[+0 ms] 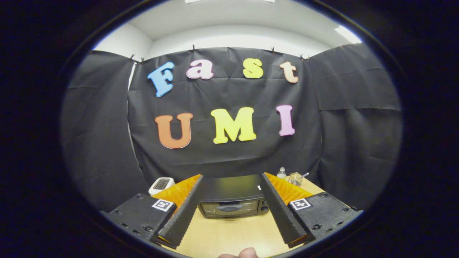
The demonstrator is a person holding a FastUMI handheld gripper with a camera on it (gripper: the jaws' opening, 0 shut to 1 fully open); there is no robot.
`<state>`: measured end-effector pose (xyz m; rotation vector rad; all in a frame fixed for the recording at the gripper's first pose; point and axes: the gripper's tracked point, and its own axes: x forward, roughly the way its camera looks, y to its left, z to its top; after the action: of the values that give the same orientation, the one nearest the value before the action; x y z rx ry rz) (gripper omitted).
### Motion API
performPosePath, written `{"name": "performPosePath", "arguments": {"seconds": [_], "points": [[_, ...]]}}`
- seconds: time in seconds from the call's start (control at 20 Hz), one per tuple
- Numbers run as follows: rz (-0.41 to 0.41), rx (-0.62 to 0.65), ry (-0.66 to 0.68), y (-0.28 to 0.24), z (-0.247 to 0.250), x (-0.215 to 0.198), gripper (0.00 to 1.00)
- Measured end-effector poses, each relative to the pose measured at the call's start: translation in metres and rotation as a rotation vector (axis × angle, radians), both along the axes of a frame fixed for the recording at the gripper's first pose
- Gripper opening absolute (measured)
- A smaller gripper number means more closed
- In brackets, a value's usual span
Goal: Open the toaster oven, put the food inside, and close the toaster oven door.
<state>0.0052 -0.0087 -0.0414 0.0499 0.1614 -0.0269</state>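
Note:
A black toaster oven (232, 199) stands on the wooden table (229, 233), beyond my fingers and framed between them. Its glass door with a handle (229, 207) is closed. My gripper (231, 176) is open, held above the table with nothing between its fingers. A small rounded pale-brown thing (242, 253) shows at the table's near edge, below the fingers; I cannot tell what it is.
A white slot toaster (161, 185) sits left of the oven, behind my left finger. A small bottle (282, 173) and a clear glass with a stick in it (295, 178) stand at the back right. Black cloth walls close in the booth.

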Motion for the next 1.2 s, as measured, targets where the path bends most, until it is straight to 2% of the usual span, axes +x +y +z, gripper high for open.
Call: {"name": "performPosePath", "arguments": {"seconds": [0.5,0.9,1.2], "points": [[0.029,0.001,0.036,0.016,-0.006,-0.010,1.00],[0.041,0.002,0.040,0.034,-0.006,-0.003,1.00],[0.038,-0.016,0.001,0.046,0.006,0.003,1.00]]}}
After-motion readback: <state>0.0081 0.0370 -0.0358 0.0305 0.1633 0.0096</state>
